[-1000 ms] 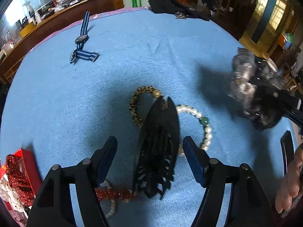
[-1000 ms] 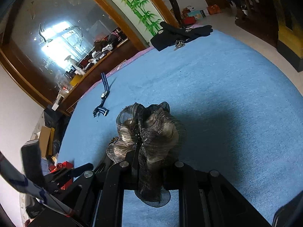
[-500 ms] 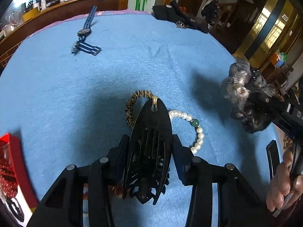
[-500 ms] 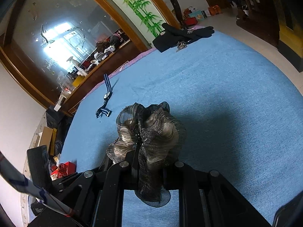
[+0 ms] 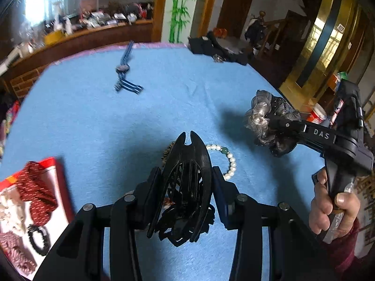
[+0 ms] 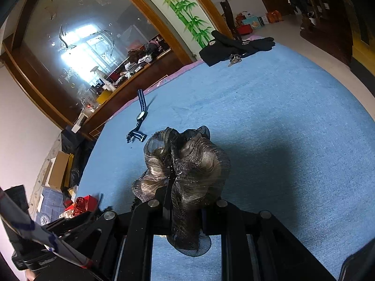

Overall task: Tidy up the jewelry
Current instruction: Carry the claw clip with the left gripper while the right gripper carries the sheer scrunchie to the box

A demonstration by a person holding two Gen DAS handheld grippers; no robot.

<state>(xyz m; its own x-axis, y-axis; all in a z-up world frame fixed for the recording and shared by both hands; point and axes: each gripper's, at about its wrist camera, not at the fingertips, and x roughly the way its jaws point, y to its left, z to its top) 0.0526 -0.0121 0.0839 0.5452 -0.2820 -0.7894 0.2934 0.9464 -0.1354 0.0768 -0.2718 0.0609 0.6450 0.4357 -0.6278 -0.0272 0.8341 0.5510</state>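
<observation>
1. Left gripper point(image 5: 187, 182) is clamped on a black hair claw clip point(image 5: 185, 187); its jaws have just been closing, and the clip sits between the pads, lifted clear of the blue tablecloth point(image 5: 93, 121).
2. Right gripper point(image 6: 185, 210), seen in its own camera, is pinched narrow on a ruffled grey-black organza scrunchie point(image 6: 185, 164), held up in the air over the right side of the table. A hand point(image 5: 332, 208) grips its handle at far right.
3. Already stowed: the red box point(image 5: 58, 178) at near left holds a red patterned scrunchie point(image 5: 37, 194), a black beaded bracelet point(image 5: 38, 240) and some pale and pink pieces too blurred to name.
4. Left on the cloth: a pearl bracelet with a green bead point(image 5: 227, 161) just beyond the clip, with a leopard-print band point(image 5: 166, 151) peeking out behind the clip, and a watch on a blue striped strap point(image 5: 124, 72) far across the table.
5. Dark gloves and keys point(image 6: 234, 46) lie at the far edge, probably not part of the sort.
6. My read: roughly midway — two items are in the air and headed for the box, three or so remain to collect.
</observation>
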